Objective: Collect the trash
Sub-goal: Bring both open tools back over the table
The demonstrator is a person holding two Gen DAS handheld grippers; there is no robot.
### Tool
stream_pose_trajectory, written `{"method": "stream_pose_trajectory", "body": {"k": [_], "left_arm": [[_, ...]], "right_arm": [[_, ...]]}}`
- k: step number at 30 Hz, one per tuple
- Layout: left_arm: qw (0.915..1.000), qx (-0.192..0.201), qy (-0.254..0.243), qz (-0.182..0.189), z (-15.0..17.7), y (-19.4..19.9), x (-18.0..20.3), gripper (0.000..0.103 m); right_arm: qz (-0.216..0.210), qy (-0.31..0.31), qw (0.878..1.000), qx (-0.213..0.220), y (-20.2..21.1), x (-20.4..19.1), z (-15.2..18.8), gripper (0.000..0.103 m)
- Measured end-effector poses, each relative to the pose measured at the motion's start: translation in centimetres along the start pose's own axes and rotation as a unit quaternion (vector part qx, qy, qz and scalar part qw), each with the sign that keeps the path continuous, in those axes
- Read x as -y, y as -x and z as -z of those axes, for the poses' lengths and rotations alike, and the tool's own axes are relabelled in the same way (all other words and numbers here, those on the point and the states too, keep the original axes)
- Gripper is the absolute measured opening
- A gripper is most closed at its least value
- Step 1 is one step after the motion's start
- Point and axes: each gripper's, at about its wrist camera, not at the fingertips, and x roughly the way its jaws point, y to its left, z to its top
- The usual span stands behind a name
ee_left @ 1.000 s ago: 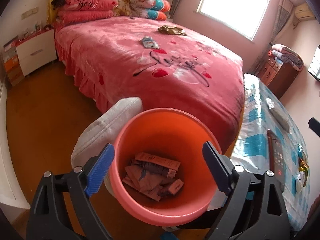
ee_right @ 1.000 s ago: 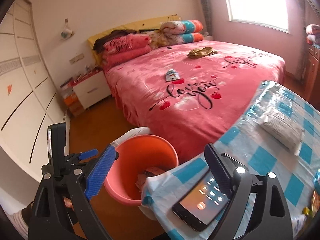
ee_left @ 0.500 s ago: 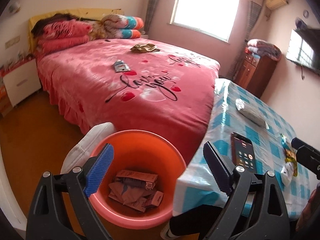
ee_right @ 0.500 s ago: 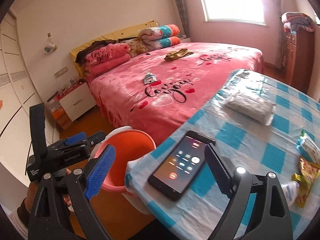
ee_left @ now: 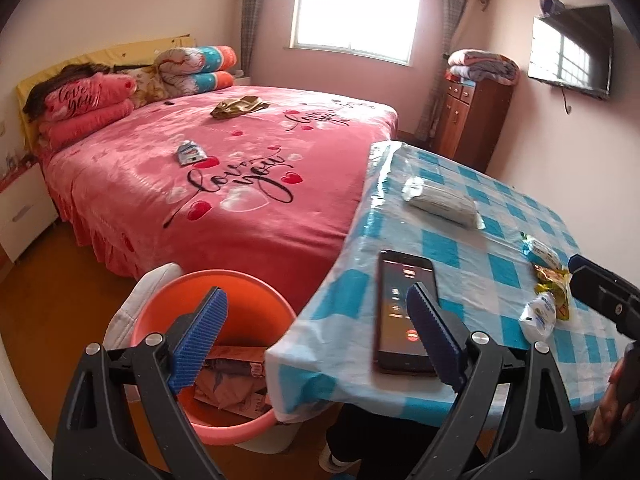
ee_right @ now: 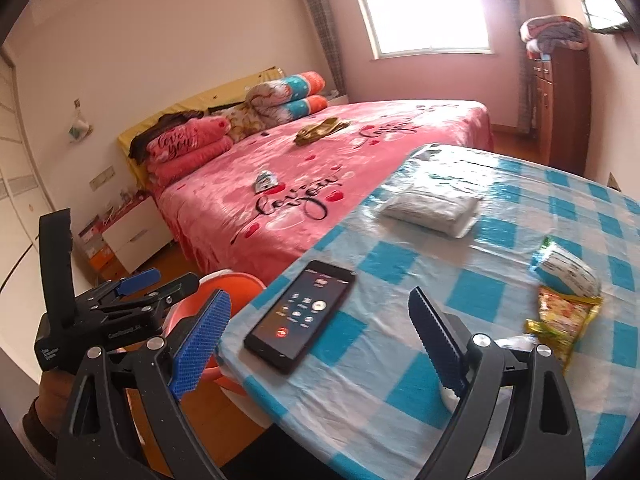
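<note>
While both grippers hang above the near edge of the blue-and-white checked tablecloth (ee_right: 500,292), nothing is held: the left gripper (ee_left: 316,336) has its blue-padded fingers spread wide with only air between them, and the right gripper (ee_right: 320,340) is spread just as wide and just as bare. The trash still to collect lies at about three o'clock from the right gripper in its own view: a yellow-and-red crinkled snack wrapper (ee_right: 560,320), touching a white-and-green plastic packet (ee_right: 568,272) at its one o'clock side; a small white crumpled packet (ee_left: 540,316), seen from the left wrist, lies just beside them. The round orange plastic bin (ee_left: 224,292), already holding brown paper wrappers (ee_left: 228,384), stands on the floor at the table's nine o'clock corner, under the left gripper. A black smartphone with a lit call screen (ee_right: 300,316) lies between the right fingers' line of sight and the trash, and a white soft tissue pack (ee_right: 432,208) sits at twelve o'clock; neither is likely trash. To do this step well, the right gripper should probably swing toward three o'clock, passing clear of the phone, come down over the snack wrapper and pinch its crumpled middle, since thin foil slips from an edge grip.
</note>
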Motion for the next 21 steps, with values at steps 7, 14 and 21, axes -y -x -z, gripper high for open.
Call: {"method": "stream_pose_trajectory", "body": {"k": [7, 14, 21], "left_arm": [[0.9993, -0.024, -0.021, 0.019, -0.4, -0.5, 3.5, 0.091], [0.9971, -0.048, -0.034, 0.048, -1.1, -1.3, 7.7, 0.091], [0.9856, -0.07, -0.102, 0.115, -0.1, -2.0, 14.3, 0.091]], "right_arm": [[0.011, -0.039, 0.999, 0.013, 2.1, 4.3, 0.7, 0.091], [0.038, -0.081, 0.996, 0.023, 4.2, 9.3, 1.8, 0.091], [0.076, -0.15, 0.985, 0.022, 6.0, 15.7, 3.2, 0.091]]}}
